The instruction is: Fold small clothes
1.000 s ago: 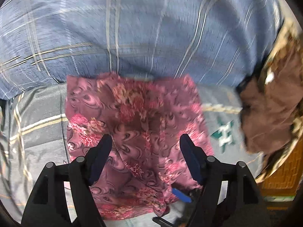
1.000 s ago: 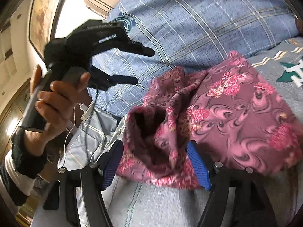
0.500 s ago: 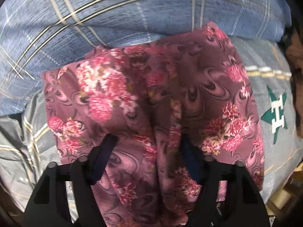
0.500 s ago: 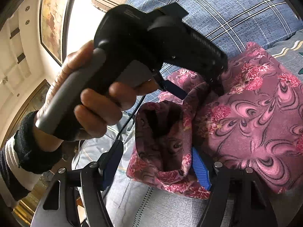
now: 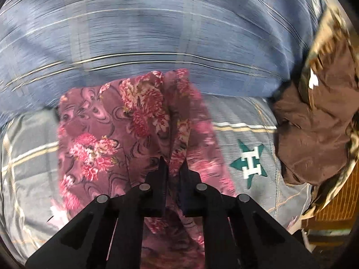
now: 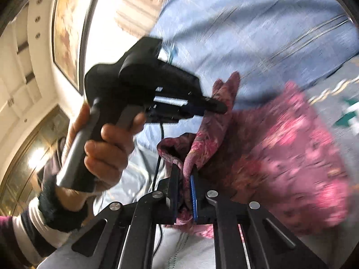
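Floral cloth point(image 5: 107, 134), a small pink-and-maroon garment, lies on the grey bed sheet point(image 5: 251, 121) against a blue plaid cover point(image 5: 157, 33), and both tools have hold of it at its near edge. The left gripper point(image 5: 174, 168) has its jaws pressed together on a raised ridge of the fabric, which runs straight away from the jaws toward the plaid cover. The right gripper point(image 6: 185, 174) likewise pinches a gathered edge, its jaws closed on the cloth, with most of the garment spreading off to its right. In the right wrist view the left gripper point(image 6: 215, 105) holds a point higher and farther off, so the two grips probably span one edge, ready to carry it over. A brown garment point(image 5: 314, 130) sits well apart.
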`<act>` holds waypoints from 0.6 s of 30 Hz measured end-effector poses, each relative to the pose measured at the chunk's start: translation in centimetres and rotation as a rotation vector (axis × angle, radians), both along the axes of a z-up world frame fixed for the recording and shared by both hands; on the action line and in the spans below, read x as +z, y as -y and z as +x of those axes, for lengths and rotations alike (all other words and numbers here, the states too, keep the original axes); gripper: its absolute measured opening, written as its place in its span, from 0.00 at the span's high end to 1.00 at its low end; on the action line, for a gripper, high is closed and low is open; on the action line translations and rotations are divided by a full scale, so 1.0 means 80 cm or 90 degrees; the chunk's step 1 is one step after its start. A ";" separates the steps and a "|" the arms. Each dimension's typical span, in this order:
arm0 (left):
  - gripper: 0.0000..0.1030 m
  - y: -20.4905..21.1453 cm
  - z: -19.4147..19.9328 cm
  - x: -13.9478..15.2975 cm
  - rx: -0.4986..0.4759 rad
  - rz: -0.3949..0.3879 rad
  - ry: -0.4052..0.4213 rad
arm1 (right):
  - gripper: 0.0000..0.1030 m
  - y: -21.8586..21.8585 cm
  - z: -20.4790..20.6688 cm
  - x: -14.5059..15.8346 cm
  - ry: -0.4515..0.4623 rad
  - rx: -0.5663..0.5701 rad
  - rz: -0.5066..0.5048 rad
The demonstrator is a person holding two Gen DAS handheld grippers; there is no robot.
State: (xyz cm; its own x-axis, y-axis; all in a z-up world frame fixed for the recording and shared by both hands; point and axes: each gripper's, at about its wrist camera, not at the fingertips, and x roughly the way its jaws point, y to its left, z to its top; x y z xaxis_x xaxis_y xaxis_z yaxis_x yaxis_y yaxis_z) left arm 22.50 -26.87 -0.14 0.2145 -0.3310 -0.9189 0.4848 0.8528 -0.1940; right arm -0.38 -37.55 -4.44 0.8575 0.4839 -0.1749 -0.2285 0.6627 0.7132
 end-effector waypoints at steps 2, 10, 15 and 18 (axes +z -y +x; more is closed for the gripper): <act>0.92 0.027 0.003 -0.024 -0.009 0.008 -0.028 | 0.92 0.026 -0.004 -0.017 -0.023 -0.030 0.026; 0.72 0.044 -0.001 -0.038 -0.006 -0.029 -0.078 | 0.87 0.066 0.002 -0.068 -0.120 -0.076 0.067; 0.33 -0.064 -0.005 0.025 0.033 -0.133 -0.015 | 0.72 0.085 -0.008 -0.038 -0.086 -0.125 0.078; 0.32 -0.124 0.012 0.018 0.091 -0.094 0.028 | 0.54 0.101 0.011 -0.016 -0.070 -0.126 0.074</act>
State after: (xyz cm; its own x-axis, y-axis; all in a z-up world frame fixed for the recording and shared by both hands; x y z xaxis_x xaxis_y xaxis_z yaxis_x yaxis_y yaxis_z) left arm 23.45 -16.93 1.29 0.3074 -0.4250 -0.8514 0.3713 0.8774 -0.3039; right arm 0.46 -45.60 -5.75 0.9167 0.3304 -0.2249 -0.0192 0.5985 0.8009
